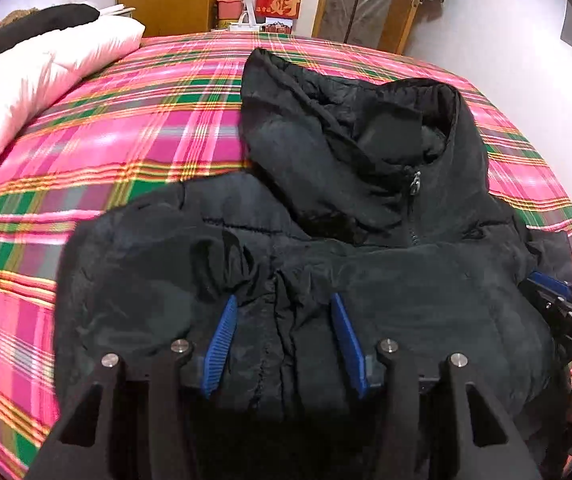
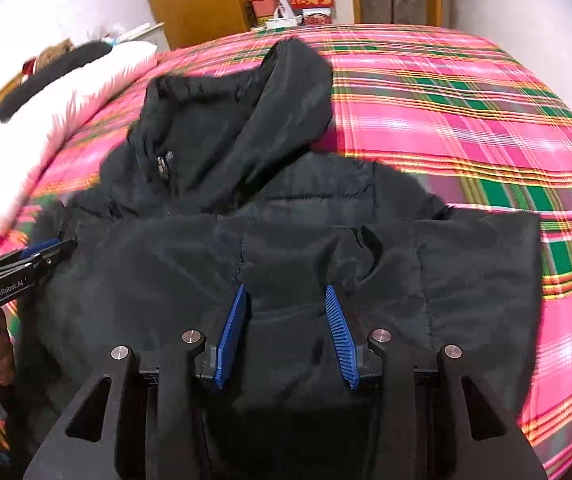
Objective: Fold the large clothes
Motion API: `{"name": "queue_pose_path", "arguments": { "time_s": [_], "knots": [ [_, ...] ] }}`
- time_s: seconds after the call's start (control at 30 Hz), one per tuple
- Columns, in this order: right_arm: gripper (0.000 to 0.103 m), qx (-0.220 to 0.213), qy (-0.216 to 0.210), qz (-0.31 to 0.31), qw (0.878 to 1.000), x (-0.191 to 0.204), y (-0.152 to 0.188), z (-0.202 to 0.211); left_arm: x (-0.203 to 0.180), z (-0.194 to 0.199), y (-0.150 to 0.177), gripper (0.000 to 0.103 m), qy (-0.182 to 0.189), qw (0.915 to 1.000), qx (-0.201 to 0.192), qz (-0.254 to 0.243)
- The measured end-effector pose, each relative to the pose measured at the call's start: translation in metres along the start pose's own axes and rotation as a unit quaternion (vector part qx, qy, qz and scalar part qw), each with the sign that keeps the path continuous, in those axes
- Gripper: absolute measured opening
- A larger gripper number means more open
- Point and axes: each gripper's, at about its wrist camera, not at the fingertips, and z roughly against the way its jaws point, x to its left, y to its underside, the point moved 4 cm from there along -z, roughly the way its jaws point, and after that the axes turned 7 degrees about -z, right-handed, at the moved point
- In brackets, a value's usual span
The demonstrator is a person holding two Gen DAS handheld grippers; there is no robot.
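Pink, green and yellow plaid covers the bed beneath both tools. Left tongs point forward and slightly down, blue pads spread apart with a fold of the black padded jacket lying between them, not pinched. Right tongs sit alongside in the same forward pose, likewise parted over the bunched hem. Ahead of both, the jacket lies front up, zip closed to the collar, hood crumpled toward the far side. Beyond the left tongs lies a white duvet.
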Motion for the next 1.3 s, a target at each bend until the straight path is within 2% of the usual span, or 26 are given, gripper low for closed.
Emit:
{"name": "queue_pose_path", "arguments": {
  "time_s": [0.17, 0.3, 0.37, 0.47, 0.57, 0.67, 0.8, 0.9, 1.1, 1.13, 1.17, 1.2, 1.23, 1.3],
  "knots": [
    [0.043, 0.006, 0.007, -0.003, 1.000, 0.000, 0.001, -0.006, -0.004, -0.007, 0.001, 0.052, -0.007, 1.0000, -0.001, -0.003],
    [0.043, 0.003, -0.001, 0.001, 1.000, 0.001, -0.013, 0.012, 0.003, 0.012, -0.010, 0.051, 0.014, 0.9998, 0.004, 0.010],
    [0.045, -0.017, -0.005, -0.002, 1.000, 0.000, -0.030, 0.025, 0.007, 0.025, -0.024, 0.051, 0.014, 0.9999, -0.007, 0.007],
    [0.061, -0.039, -0.009, 0.003, 0.999, 0.002, -0.066, 0.032, 0.012, 0.040, -0.055, 0.055, -0.001, 0.9995, -0.031, -0.001],
    [0.061, -0.044, -0.003, 0.003, 0.999, 0.004, -0.104, 0.019, 0.019, 0.038, -0.093, 0.063, -0.003, 0.9989, -0.045, 0.014],
    [0.061, -0.040, -0.002, -0.017, 0.999, 0.002, -0.136, 0.002, 0.027, 0.018, -0.131, 0.065, -0.003, 0.9983, -0.045, 0.037],
    [0.061, -0.044, 0.002, -0.013, 0.999, 0.006, -0.172, -0.020, 0.030, -0.023, -0.170, 0.065, 0.005, 0.9980, -0.021, 0.059],
    [0.061, -0.032, 0.014, -0.009, 0.999, 0.006, -0.194, -0.046, 0.027, -0.057, -0.189, 0.065, -0.014, 0.9988, -0.004, 0.048],
    [0.061, -0.018, 0.030, -0.013, 0.999, 0.004, -0.215, -0.082, 0.024, -0.111, -0.194, 0.065, -0.035, 0.9977, 0.029, 0.051],
    [0.060, -0.016, 0.031, -0.014, 0.999, 0.004, -0.215, -0.086, 0.023, -0.115, -0.194, 0.058, -0.038, 0.9978, 0.028, 0.046],
    [0.046, -0.016, 0.027, -0.015, 0.999, 0.005, -0.215, -0.087, 0.021, -0.117, -0.194, 0.042, -0.041, 0.9980, 0.024, 0.043],
    [0.026, -0.011, 0.023, -0.013, 1.000, 0.006, -0.213, -0.089, 0.021, -0.117, -0.194, 0.032, -0.036, 0.9982, 0.021, 0.043],
    [0.021, -0.012, 0.022, -0.008, 1.000, 0.008, -0.210, -0.088, 0.020, -0.117, -0.193, 0.018, -0.030, 0.9984, 0.020, 0.044],
    [0.013, -0.023, 0.020, 0.003, 1.000, 0.011, -0.207, -0.079, 0.019, -0.110, -0.191, 0.011, -0.026, 0.9985, 0.013, 0.047]
  ]
}}
